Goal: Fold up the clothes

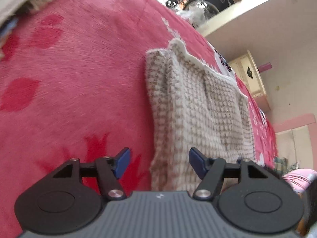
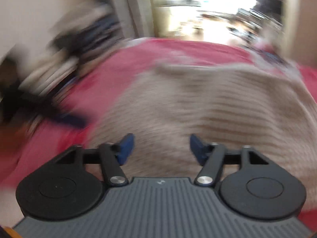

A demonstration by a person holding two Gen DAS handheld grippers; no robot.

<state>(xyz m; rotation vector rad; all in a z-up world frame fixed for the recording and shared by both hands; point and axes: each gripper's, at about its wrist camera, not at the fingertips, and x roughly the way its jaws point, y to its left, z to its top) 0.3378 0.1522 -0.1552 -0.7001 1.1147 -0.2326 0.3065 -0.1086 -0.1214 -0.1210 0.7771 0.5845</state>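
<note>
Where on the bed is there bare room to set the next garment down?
Bare pink blanket lies open left of the folded knit sweater in the left wrist view, up to the blurred stack at the top-left corner. The strip right of the sweater, toward the bed's edge, is narrow. The right wrist view is too blurred to judge.

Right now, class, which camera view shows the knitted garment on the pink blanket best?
The left wrist view: the knitted garment is sharp there, its weave and folded edges clear against the pink blanket. The right wrist view shows it filling more of the frame, but motion blur smears it into a beige mass.
</note>
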